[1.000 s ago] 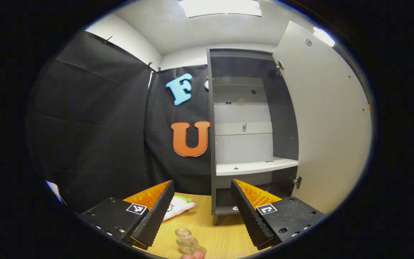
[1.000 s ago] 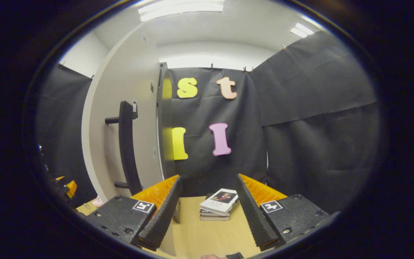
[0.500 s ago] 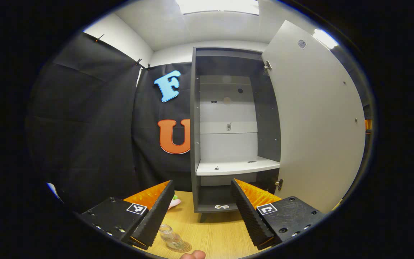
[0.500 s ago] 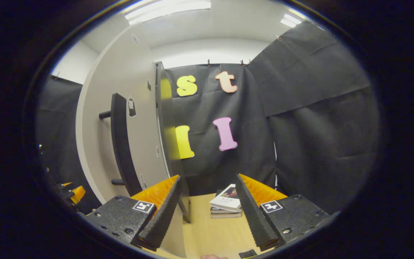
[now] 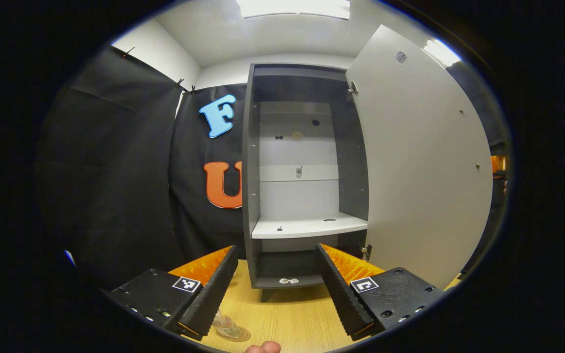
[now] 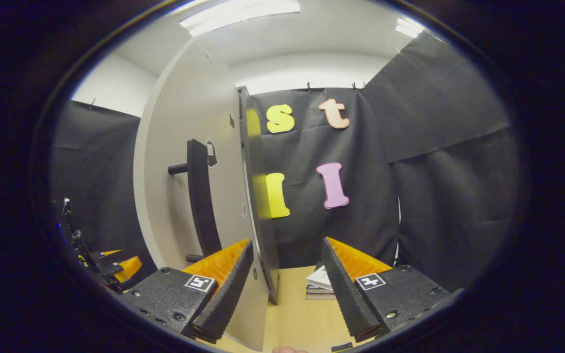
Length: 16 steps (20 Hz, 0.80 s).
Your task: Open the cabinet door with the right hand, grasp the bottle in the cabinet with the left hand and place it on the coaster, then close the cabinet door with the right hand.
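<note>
Both grippers hang with their jaws spread and nothing between them. Seen in the left gripper view, the left gripper (image 5: 276,289) is above the near part of the wooden table (image 5: 292,318), facing the cabinet (image 5: 250,196), whose door (image 5: 420,166) stands swung wide to the right. The cabinet's pale shelf (image 5: 307,226) carries no bottle; two small pale items lie on the dark bottom ledge below it. The bottle (image 5: 222,323), small and of clear glass, stands upright on the round coaster (image 5: 241,335) at the near left of the table, partly hidden behind the left finger of that gripper. A fingertip (image 5: 262,347) of the person shows at the very bottom edge.

In the right gripper view, the right gripper (image 6: 287,289) hovers beside the open door (image 6: 184,162), apart from it. The door's free edge runs down just left of the gap between the fingers, and its dark bar handle (image 6: 200,196) sits up and to the left, untouched. Farther off on the table (image 6: 292,318), a short stack of books (image 6: 320,285) lies partly behind the right finger. At the far left of this view a bit of the other gripper (image 6: 115,264) shows beyond the door.
</note>
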Tool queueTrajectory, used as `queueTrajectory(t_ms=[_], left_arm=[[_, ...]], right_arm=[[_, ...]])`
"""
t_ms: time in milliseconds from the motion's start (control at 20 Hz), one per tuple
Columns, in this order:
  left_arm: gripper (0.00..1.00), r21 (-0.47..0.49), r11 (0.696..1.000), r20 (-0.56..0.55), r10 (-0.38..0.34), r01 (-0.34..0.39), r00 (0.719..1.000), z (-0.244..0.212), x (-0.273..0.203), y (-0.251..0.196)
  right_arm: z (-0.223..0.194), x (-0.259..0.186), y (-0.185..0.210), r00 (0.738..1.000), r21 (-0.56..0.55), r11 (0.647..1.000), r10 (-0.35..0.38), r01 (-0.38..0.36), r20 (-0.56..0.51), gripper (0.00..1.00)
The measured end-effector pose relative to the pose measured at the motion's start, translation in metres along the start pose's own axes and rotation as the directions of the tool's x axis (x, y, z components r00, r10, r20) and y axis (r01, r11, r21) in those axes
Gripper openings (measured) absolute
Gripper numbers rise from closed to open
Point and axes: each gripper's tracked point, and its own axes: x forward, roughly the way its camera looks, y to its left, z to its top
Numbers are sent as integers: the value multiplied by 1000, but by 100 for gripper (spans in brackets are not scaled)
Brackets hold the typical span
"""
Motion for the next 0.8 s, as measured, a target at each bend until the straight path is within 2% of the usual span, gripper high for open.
queueTrajectory(t_ms=[250,450,800], left_arm=[[95,1,1000,11,-2,2,1000,2,1,0],[95,-2,1000,7,-5,5,1000,-1,-1,0],[95,11,1000,9,5,-5,1000,-4,-10,9]], right_arm=[[3,-4,-1,1000,-10,1000,-13,13,-2,90],[-1,0,4,1000,-28,1000,11,-11,-7,88],[-6,3,42,992,-28,992,123,-124,-30,89]])
